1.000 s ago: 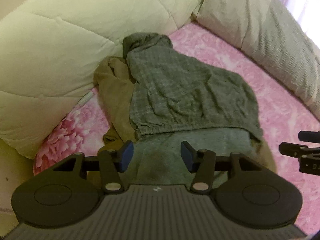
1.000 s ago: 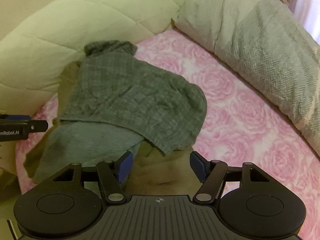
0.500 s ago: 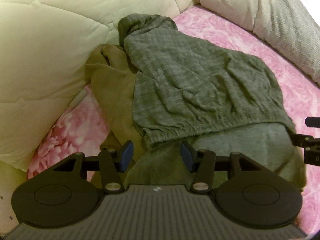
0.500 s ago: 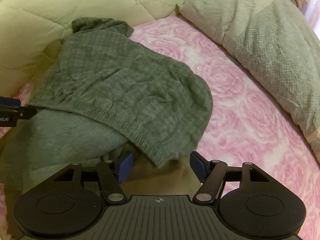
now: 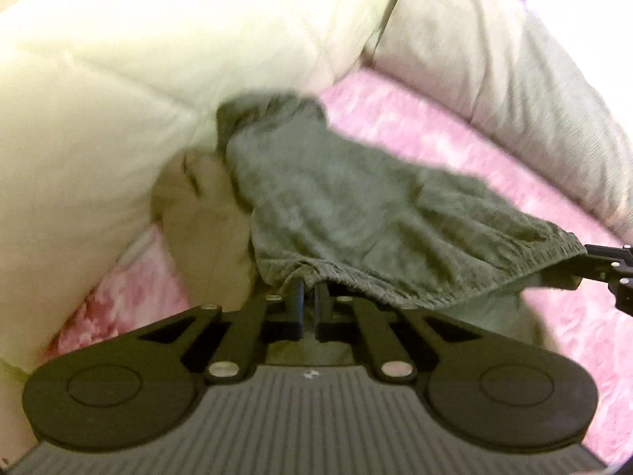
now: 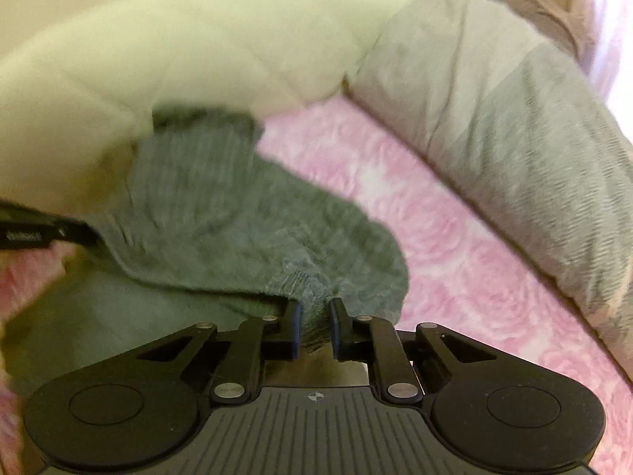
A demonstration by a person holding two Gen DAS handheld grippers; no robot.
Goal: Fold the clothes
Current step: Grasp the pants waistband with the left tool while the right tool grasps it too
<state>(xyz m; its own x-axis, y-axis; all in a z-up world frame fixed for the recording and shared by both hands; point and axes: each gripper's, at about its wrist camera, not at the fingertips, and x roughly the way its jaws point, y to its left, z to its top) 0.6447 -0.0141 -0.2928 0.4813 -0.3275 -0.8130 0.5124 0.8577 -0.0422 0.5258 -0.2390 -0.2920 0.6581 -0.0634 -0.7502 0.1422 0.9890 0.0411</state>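
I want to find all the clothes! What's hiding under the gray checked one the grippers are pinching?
Under the gray checked garment lie a plain gray cloth and a tan garment, both on the pink rose bedsheet. Whether anything more lies beneath cannot be seen; the fabric covers it.

**Clothes pile ahead of both claws, bedding behind**

The trousers (image 5: 356, 213) run ahead of the left claw (image 5: 308, 297), lying on another garment (image 5: 205, 229) that shows to its left. The right claw (image 5: 593, 265) sits far right at the waistband. The quilt (image 5: 118, 99) lies behind-left, the pillow (image 6: 514, 138) behind-right, the bed (image 6: 455, 269) beneath.
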